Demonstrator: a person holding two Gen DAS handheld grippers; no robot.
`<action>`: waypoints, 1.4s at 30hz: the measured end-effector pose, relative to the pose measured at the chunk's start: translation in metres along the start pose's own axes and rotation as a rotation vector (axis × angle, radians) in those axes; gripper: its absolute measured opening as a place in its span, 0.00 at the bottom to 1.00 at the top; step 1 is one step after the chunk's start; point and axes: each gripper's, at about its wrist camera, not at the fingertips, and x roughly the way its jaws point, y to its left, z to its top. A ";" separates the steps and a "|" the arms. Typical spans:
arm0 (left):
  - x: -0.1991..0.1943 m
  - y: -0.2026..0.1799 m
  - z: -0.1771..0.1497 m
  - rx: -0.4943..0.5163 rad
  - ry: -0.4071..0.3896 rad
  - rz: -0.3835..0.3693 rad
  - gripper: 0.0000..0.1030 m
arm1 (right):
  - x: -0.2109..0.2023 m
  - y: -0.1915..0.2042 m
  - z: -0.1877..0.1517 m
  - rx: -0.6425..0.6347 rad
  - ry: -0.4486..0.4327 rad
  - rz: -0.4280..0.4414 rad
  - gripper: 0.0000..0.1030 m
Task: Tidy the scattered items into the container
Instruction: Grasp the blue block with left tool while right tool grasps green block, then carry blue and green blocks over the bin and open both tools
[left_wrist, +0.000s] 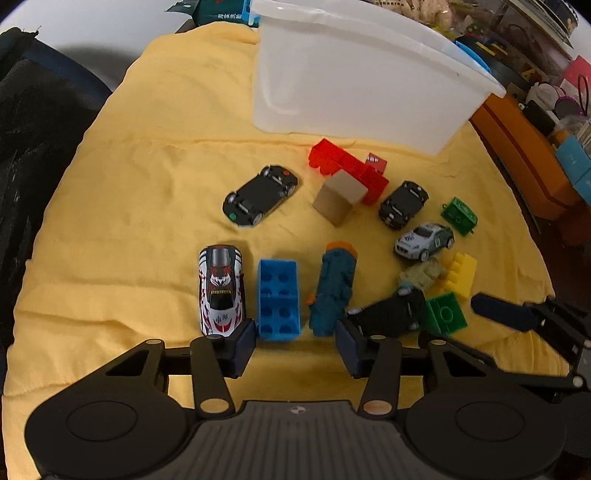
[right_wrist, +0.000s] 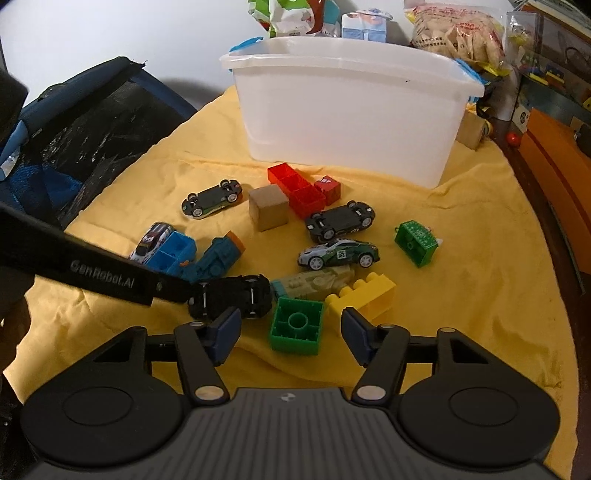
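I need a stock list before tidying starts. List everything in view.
container: 1, white, far end of the cloth
cloth: 1, yellow, under the toys
toy cars: 6; three flipped, three upright, one of them olive
bricks: blue, long red, small red, yellow, two green
wooden cube: 1, tan, beside the red brick
teal toy: 1, orange tip, right of the blue brick
snack bags: several, behind the container
left gripper: jaws around the blue brick
right gripper: jaws around the green brick

We see a yellow cloth (right_wrist: 461, 229), a dark mesh bag (right_wrist: 92, 125) at left, and snack packets (right_wrist: 458, 33) behind.
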 end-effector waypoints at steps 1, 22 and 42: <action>0.000 0.000 0.002 0.001 -0.005 0.000 0.50 | 0.001 0.000 0.000 0.008 0.005 0.005 0.57; 0.007 0.014 0.006 0.010 -0.027 -0.059 0.39 | 0.018 -0.002 -0.005 0.091 0.038 -0.010 0.35; 0.007 0.020 0.001 0.000 -0.042 -0.039 0.29 | 0.015 -0.005 -0.008 0.098 0.021 -0.007 0.33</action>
